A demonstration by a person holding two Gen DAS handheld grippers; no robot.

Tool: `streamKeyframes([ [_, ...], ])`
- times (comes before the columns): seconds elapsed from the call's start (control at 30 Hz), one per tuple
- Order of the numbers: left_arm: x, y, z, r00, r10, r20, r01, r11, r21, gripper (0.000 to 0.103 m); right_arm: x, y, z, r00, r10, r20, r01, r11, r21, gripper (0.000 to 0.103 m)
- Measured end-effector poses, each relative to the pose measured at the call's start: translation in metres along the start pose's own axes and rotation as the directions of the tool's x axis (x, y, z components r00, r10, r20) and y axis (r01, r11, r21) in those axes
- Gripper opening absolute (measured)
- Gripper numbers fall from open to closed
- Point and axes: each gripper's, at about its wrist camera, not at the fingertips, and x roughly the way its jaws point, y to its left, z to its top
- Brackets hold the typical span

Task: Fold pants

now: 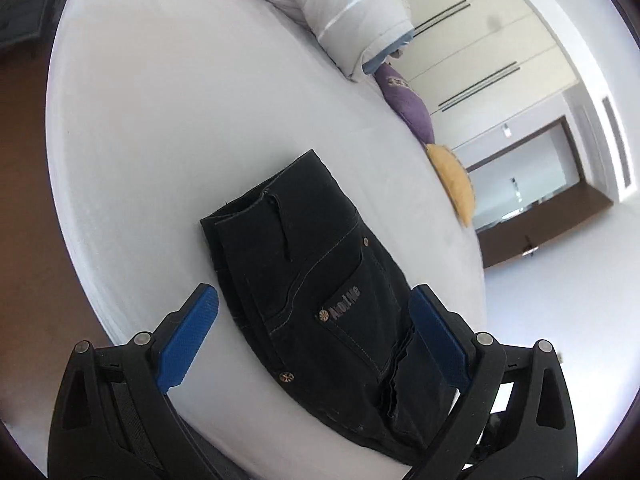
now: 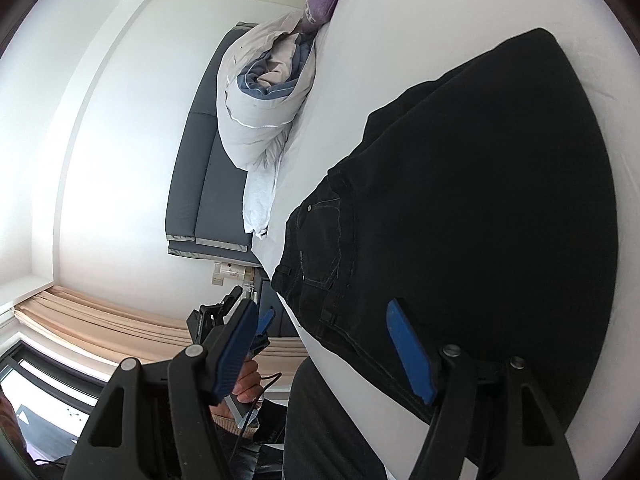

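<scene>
Black jeans (image 1: 320, 292) lie folded on the white bed (image 1: 160, 140), back pocket with a brand label facing up. My left gripper (image 1: 314, 300) is open, its blue pads on either side of the jeans near the bed's edge, holding nothing. In the right wrist view the same jeans (image 2: 460, 208) spread wide across the bed (image 2: 400, 40). My right gripper (image 2: 322, 312) is open over the waistband end at the bed's edge, empty. The left gripper (image 2: 256, 328) shows there, held in a hand.
A rolled grey duvet (image 1: 344, 12) lies at the head of the bed, also in the right wrist view (image 2: 256, 116). A purple cushion (image 1: 408, 100) and a yellow cushion (image 1: 456, 184) sit along the far edge. A dark headboard (image 2: 204, 168) stands behind. Wardrobe doors (image 1: 480, 32) line the wall.
</scene>
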Motion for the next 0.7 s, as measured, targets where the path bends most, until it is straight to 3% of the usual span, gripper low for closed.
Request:
streamKeyframes([
  [0.23, 0.017, 0.046, 0.022, 0.997, -0.072, -0.014, 0.069, 0.985, -0.156, 0.097, 0.006, 0.006, -0.008, 0.999, -0.028, -0.017, 0.028, 1.0, -0.002, 0.071],
  [0.37, 0.029, 0.072, 0.022, 0.994, -0.107, -0.025, 0.097, 0.961, -0.26, 0.096, 0.008, 0.006, -0.009, 0.999, -0.036, -0.021, 0.036, 0.999, 0.001, 0.071],
  [0.5, 0.036, 0.081, 0.025, 0.989, -0.146, -0.017, 0.136, 0.949, -0.285, 0.095, 0.013, 0.008, -0.01, 0.999, -0.032, -0.029, 0.032, 0.999, -0.003, 0.071],
  [0.7, 0.066, 0.082, 0.032, 0.98, -0.199, -0.016, 0.183, 0.928, -0.325, 0.081, 0.021, 0.012, -0.011, 0.999, -0.026, -0.042, 0.026, 1.0, -0.013, 0.071],
])
